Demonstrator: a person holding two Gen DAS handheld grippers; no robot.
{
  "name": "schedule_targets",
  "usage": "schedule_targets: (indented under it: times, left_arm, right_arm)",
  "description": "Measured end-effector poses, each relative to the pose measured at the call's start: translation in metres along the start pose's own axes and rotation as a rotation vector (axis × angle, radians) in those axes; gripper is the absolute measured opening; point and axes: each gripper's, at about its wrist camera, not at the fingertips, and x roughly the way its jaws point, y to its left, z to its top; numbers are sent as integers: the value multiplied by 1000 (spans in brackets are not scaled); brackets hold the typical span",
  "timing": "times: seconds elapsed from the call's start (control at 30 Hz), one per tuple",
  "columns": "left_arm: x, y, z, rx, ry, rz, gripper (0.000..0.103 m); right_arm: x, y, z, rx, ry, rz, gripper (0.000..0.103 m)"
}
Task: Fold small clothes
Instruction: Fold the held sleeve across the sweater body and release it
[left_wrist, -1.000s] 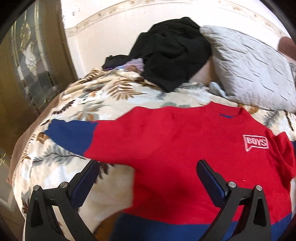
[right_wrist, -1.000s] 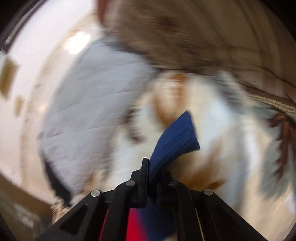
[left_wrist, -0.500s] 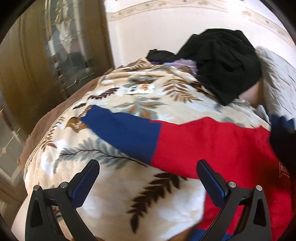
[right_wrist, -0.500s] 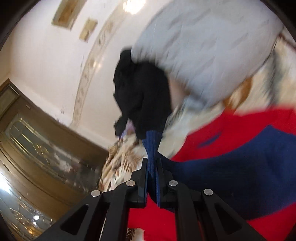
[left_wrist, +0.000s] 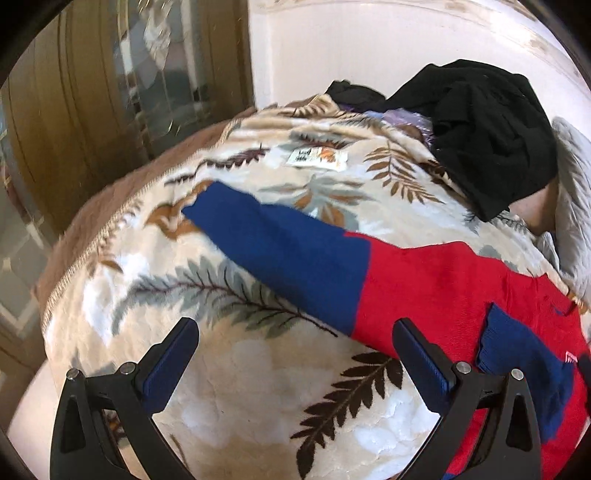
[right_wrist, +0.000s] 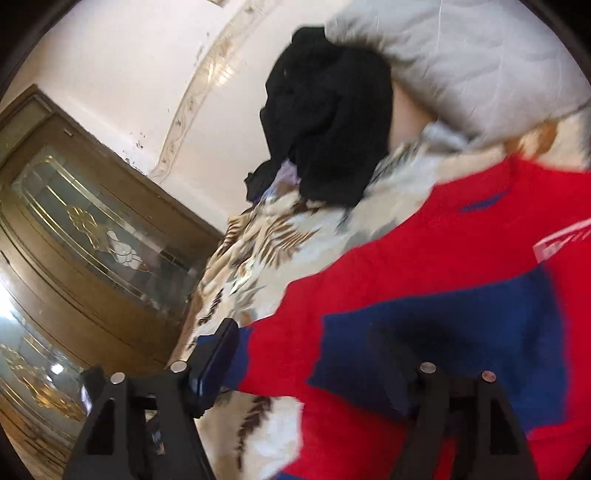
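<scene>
Matt knit sweater (left_wrist: 436, 280), plush fleece blanket (left_wrist: 229, 373), quilted cloth pillow (right_wrist: 480, 62), glossy wooden door (right_wrist: 74, 236)

Left gripper (left_wrist: 295, 360): black angular frame; blue ribbed pads (left_wrist: 168, 363); silver round screws.
Right gripper (right_wrist: 306, 363): black frame; dark blue pads (right_wrist: 216, 356); silver screws at finger bases.

Sweater (left_wrist: 443, 280) flat on blanket (left_wrist: 221, 387); dark clothes pile (left_wrist: 491, 136) behind, seemingly against pillow (right_wrist: 461, 59).

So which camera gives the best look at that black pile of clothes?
The left wrist view: the black pile is sharp there, resting on the leaf-print blanket. The right wrist view shows it tilted and blurred.
</scene>
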Motion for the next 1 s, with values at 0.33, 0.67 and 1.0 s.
schedule_targets:
  times: [0.33, 0.67, 1.0]
  left_arm:
    - [-15, -97, -22, 232, -72, -103, 103]
    - [29, -158, -48, 401, 54, 1, 103]
    - [20, -164, -53, 440, 25, -12, 103]
  right_arm:
    - [-89, -110, 16, 23, -42, -307, 42]
    - [-95, -191, 58, 163, -9, -359, 41]
    - [-115, -174, 58, 99, 27, -336, 37]
